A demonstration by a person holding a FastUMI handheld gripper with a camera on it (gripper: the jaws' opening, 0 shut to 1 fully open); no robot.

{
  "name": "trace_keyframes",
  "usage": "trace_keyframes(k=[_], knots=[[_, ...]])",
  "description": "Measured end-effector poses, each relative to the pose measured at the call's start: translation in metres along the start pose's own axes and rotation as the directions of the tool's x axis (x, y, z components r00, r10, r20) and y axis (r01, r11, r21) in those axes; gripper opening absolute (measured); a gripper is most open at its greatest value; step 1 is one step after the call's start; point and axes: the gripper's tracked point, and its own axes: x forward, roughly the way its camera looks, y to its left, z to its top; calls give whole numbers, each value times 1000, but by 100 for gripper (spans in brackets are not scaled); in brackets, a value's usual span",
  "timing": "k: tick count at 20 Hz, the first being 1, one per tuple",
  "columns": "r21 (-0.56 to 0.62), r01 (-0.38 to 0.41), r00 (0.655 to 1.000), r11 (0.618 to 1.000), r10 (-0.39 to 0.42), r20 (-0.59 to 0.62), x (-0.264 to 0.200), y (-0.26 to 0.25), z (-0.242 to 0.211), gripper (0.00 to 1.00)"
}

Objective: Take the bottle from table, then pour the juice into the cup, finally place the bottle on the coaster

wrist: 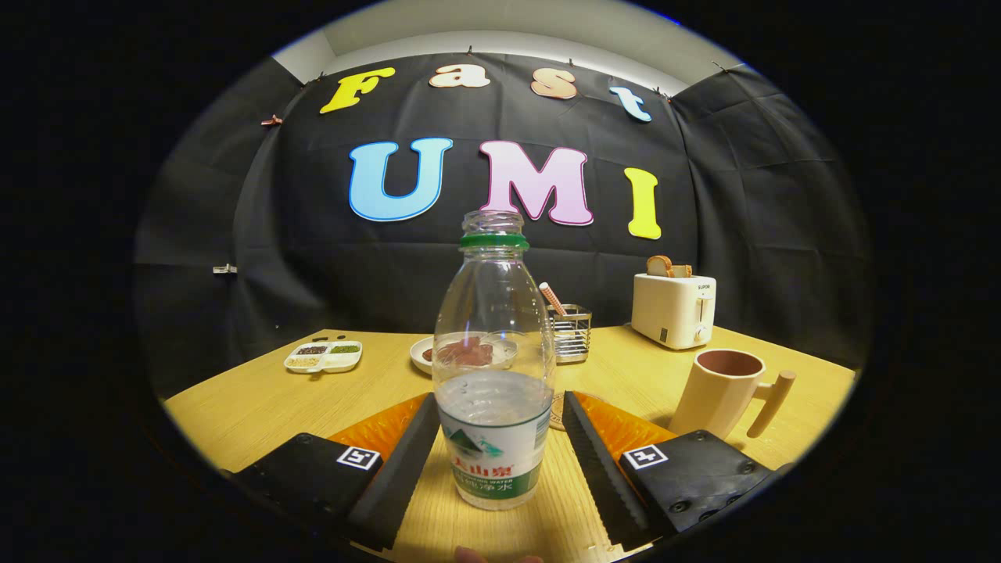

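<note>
A clear plastic bottle with a green neck ring, no cap and a green-and-white label stands upright on the wooden table. It is roughly a third full of clear liquid. My gripper is open, with the bottle between the two fingers and a narrow gap on each side. A beige cup with a wooden handle stands empty beyond the right finger. A sliver of a patterned coaster peeks out behind the bottle, next to the right finger.
Behind the bottle lie a white plate with brown food and a wire holder with a striped stick. A divided snack dish sits far left. At the back right stands a toaster holding bread.
</note>
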Motion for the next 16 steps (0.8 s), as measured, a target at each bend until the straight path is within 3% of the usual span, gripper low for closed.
trace_keyframes(k=[5, 6, 8, 16], knots=[[4, -9, 1000, 1000, 9, 5, 10, 0, -2, 96], [4, -13, 1000, 1000, 13, 2, 11, 0, -5, 86], [8, -9, 1000, 1000, 9, 2, 10, -2, -5, 79], [47, -2, 1000, 999, 2, 2, -2, -5, 27, 77]])
